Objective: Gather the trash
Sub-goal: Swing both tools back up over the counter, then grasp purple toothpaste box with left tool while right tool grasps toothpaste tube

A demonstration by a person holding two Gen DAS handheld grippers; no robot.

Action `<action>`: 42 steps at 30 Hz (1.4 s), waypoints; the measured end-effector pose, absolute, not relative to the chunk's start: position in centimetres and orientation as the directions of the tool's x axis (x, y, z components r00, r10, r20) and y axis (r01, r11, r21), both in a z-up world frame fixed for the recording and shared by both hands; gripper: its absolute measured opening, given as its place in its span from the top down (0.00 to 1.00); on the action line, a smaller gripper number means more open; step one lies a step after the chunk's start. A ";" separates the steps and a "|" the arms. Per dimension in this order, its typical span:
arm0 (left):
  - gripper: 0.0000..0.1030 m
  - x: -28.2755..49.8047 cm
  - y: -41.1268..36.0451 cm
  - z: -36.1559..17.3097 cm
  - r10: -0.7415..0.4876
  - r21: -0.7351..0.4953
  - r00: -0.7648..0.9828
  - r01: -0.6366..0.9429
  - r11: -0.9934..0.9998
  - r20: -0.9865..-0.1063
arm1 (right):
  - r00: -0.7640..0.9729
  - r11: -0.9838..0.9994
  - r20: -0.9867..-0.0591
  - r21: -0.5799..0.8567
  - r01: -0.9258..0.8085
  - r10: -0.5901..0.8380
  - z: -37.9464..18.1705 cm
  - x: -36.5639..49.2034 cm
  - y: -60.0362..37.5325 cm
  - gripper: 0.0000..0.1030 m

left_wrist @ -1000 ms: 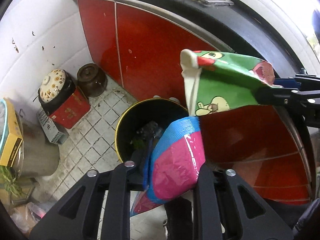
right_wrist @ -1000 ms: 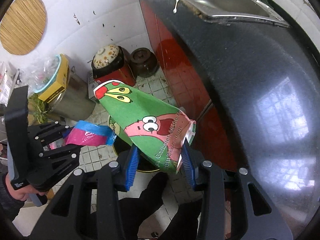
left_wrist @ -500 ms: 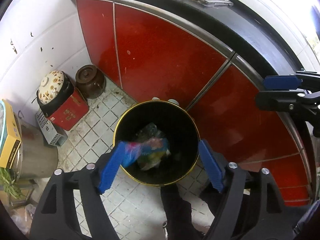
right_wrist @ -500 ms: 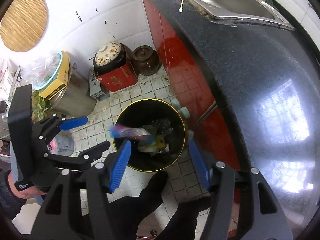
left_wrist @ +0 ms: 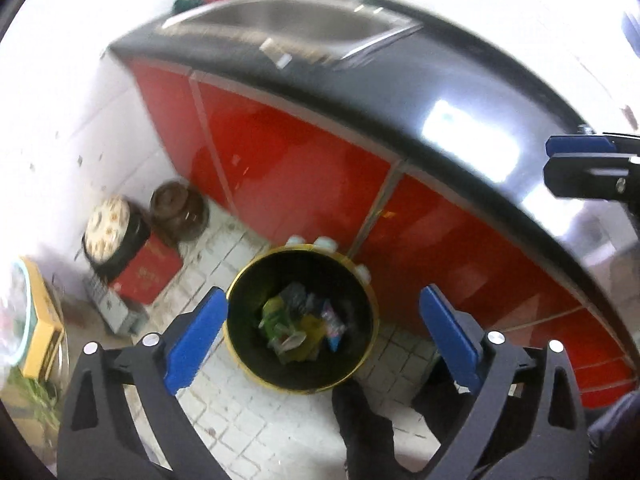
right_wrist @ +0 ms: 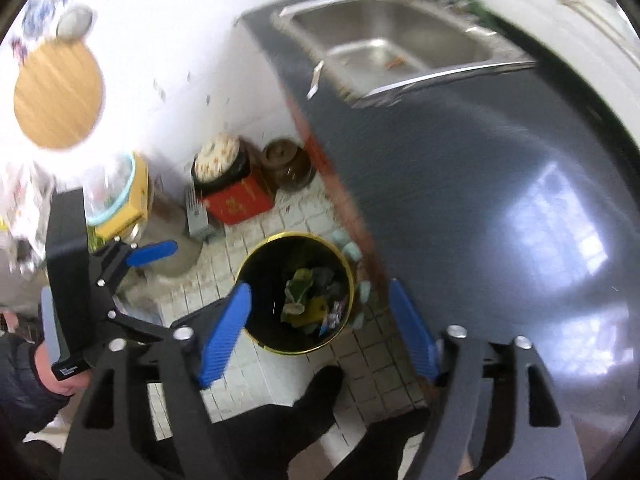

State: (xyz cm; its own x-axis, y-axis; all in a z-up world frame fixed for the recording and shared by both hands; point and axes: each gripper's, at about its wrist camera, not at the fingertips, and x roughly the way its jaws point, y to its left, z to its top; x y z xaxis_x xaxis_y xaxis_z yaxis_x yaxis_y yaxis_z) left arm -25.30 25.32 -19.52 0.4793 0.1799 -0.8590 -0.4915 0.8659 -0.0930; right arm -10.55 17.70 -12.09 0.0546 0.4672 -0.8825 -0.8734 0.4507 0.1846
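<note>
A black trash bin with a gold rim (left_wrist: 240, 340) (right_wrist: 256, 340) stands on the tiled floor against the red cabinets. Crumpled wrappers (left_wrist: 300, 324) (right_wrist: 312, 304), green, yellow and pink, lie inside it. My left gripper (left_wrist: 320, 332) is open and empty, high above the bin, its blue pads either side of it. It also shows in the right wrist view (right_wrist: 132, 276). My right gripper (right_wrist: 320, 324) is open and empty above the bin; one of its fingers (left_wrist: 580, 164) shows at the right edge of the left wrist view.
A dark countertop (right_wrist: 460, 200) with a steel sink (right_wrist: 384, 48) runs along the right above red cabinet doors (left_wrist: 288, 176). A red box with a patterned-lid pot (left_wrist: 120, 240), a brown jar (left_wrist: 176, 212) and a yellow box (left_wrist: 40, 324) stand left of the bin. The person's dark shoes (left_wrist: 360, 420) are in front.
Both grippers have let go of their wrappers, which fell into the bin. Both grippers have since risen and tilted up, so the sink and counter now show.
</note>
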 end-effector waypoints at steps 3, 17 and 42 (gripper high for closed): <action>0.07 -22.8 22.8 -16.6 0.150 -0.099 0.537 -0.407 0.908 -0.830 | 0.139 0.531 -0.853 0.179 -0.828 0.503 -8.9 -7.7 12.9 0.26; 0.07 -2.8 0.8 -7.3 -0.224 -0.066 0.683 0.250 0.966 -0.696 | 0.501 0.878 -0.777 0.134 -0.459 0.381 -1.3 4.1 -16.4 0.24; 0.07 16.6 -12.8 -14.6 -0.316 0.142 0.544 0.641 0.754 -0.778 | 0.411 0.917 -0.850 0.186 -0.352 0.330 -7.7 18.2 -28.6 0.24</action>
